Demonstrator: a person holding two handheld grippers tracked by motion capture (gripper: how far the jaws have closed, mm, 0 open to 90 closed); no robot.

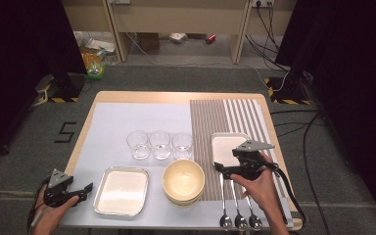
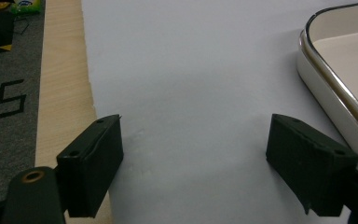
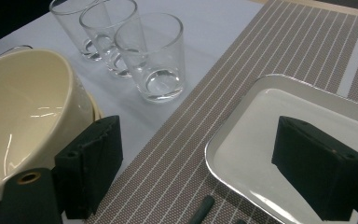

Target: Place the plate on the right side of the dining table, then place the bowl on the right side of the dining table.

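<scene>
My left gripper (image 1: 85, 188) rests at the table's front left corner, jaws wide open with bare white mat between them (image 2: 196, 163). Just to its right lies a square metal-rimmed tray (image 1: 121, 191), whose rim (image 2: 326, 79) runs beside the right jaw. My right gripper (image 1: 219, 167) hovers open over the striped placemat (image 1: 205, 127), nothing between its jaws (image 3: 196, 163). Beneath its right jaw is a smaller white tray (image 3: 256, 149). Three spoons (image 1: 240, 220) lie by the front edge under that hand; one dark handle tip (image 3: 201, 210) points up between the jaws.
Stacked cream bowls (image 1: 183, 180) stand left of the right gripper, close by its left jaw (image 3: 23, 107). Three clear glasses (image 1: 159, 144) stand in a row behind the bowls (image 3: 154, 56). Cables trail across the floor beyond the table's right edge.
</scene>
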